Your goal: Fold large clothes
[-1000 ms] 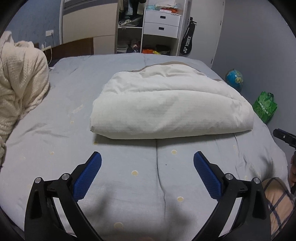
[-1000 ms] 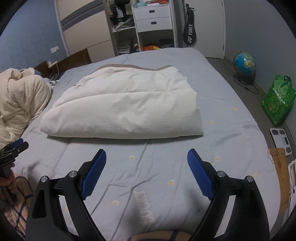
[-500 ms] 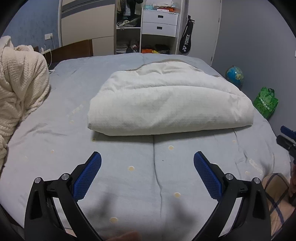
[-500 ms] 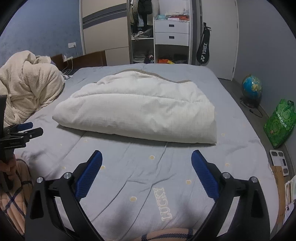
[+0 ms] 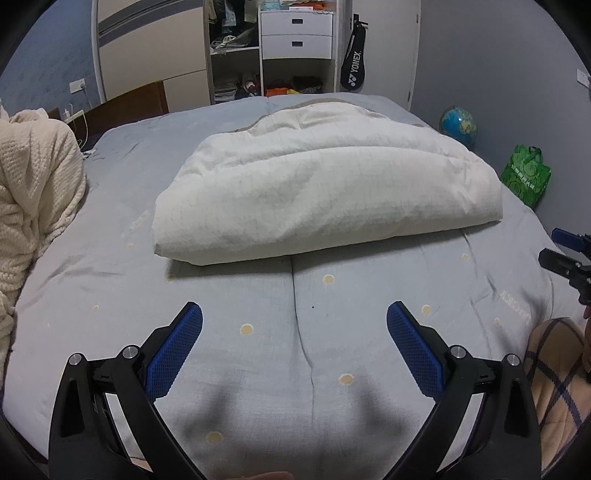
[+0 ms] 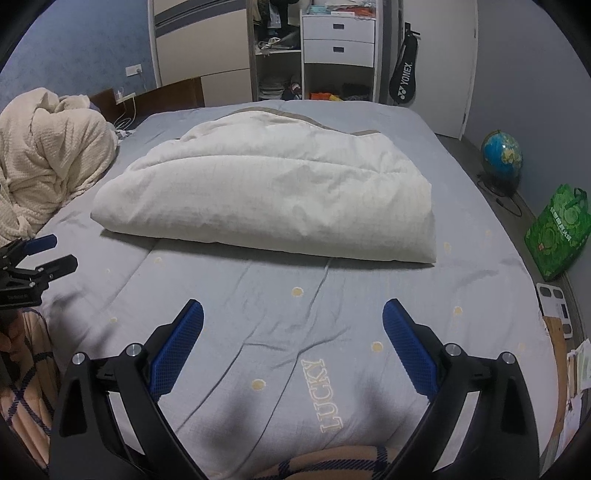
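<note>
A folded white quilt (image 5: 325, 195) (image 6: 280, 199) lies across the middle of the grey bed (image 5: 295, 350) (image 6: 280, 302). My left gripper (image 5: 294, 317) hovers over the bed's near part, a good way short of the quilt, open with nothing between its blue pads. My right gripper (image 6: 292, 314) stands the same way over the sheet, open and empty, above the stitched word LUCKY (image 6: 325, 395). Each gripper shows at the edge of the other's view: the right gripper (image 5: 569, 254) at the far right, the left gripper (image 6: 33, 258) at the far left.
A cream knitted blanket (image 5: 33, 192) (image 6: 51, 166) is heaped at the bed's left side. Beyond the bed stand a wardrobe and white drawers (image 5: 295, 33). A globe (image 6: 502, 155), a green bag (image 6: 557, 232) and scales (image 6: 554, 302) sit on the floor to the right. Plaid-clad legs (image 5: 554, 362) are near.
Both views have shifted and rolled a little, so the quilt sits more tilted in frame. The right gripper's jaws have spread slightly wider. The quilt itself has not moved.
</note>
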Demonstrator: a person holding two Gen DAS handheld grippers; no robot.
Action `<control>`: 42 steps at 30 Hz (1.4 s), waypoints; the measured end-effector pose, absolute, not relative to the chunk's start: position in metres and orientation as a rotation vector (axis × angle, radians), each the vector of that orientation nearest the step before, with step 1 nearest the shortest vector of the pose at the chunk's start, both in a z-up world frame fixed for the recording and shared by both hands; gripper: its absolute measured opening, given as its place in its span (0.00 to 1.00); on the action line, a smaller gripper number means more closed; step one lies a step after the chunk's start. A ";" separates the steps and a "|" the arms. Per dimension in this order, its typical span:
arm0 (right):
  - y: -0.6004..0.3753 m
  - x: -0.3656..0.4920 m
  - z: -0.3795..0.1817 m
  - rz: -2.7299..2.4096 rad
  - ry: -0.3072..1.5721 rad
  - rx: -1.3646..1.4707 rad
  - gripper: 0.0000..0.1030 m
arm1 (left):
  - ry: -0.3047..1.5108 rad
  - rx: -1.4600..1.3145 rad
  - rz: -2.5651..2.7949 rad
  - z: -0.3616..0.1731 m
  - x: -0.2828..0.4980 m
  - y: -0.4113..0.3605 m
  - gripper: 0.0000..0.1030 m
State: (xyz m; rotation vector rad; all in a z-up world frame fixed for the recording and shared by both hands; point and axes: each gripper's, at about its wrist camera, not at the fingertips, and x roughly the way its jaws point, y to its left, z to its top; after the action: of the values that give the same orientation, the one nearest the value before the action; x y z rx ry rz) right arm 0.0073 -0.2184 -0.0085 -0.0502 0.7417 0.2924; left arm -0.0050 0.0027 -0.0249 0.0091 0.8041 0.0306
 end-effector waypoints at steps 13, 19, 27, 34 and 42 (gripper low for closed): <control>-0.225 0.011 -0.009 0.283 0.744 -0.020 0.91 | 0.804 0.008 0.029 -0.025 -0.004 0.001 0.94; -0.225 0.011 -0.008 0.283 0.742 -0.018 0.91 | 0.801 0.007 0.029 -0.025 -0.004 0.001 0.94; -0.225 0.012 -0.009 0.284 0.740 -0.020 0.91 | 0.798 0.009 0.030 -0.024 -0.004 0.000 0.94; -0.225 0.011 -0.008 0.283 0.740 -0.018 0.91 | 0.798 0.009 0.030 -0.024 -0.004 -0.001 0.94; -0.225 0.011 -0.008 0.284 0.738 -0.020 0.91 | 0.798 0.009 0.031 -0.024 -0.004 -0.001 0.94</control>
State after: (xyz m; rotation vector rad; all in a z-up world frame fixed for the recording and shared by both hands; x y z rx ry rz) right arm 0.0109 -0.2251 -0.0080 -0.0198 0.7381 0.2837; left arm -0.0044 -0.0005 -0.0239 0.0087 0.7979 0.0307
